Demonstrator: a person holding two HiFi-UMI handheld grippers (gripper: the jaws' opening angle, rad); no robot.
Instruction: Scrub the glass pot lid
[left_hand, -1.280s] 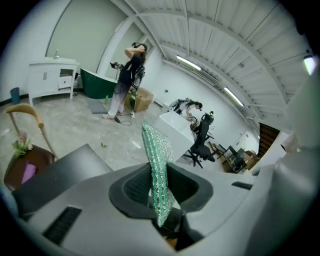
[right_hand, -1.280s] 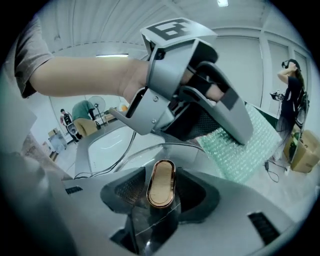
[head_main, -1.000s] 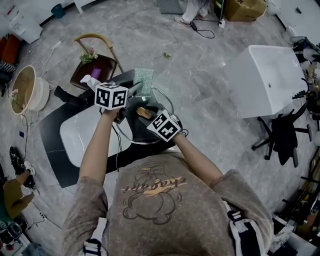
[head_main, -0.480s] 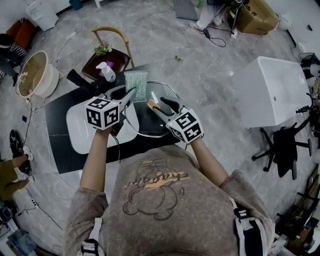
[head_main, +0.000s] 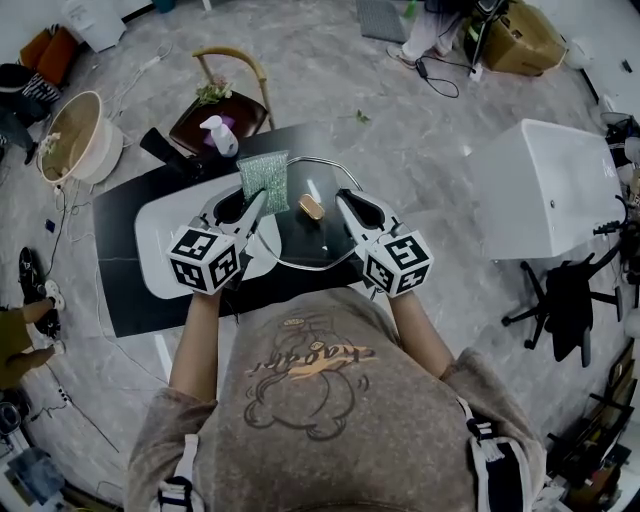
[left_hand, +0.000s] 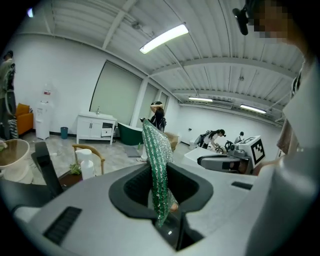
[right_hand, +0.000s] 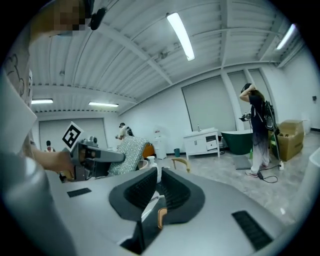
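The left claw (head_main: 250, 200) is clamped on a green scrub pad (head_main: 264, 180), which stands upright out of the jaws. The right claw (head_main: 348, 203) has just been closing; its jaws now sit almost together with nothing between them. Both claws are clear of the glass lid (head_main: 300, 245), which lies on the black table (head_main: 125, 300), knob (head_main: 311, 207) up. A pump bottle (head_main: 214, 135) stands beyond. No suds show on the glass, so the scrubbing is judged unfinished: the pad must still meet the lid.
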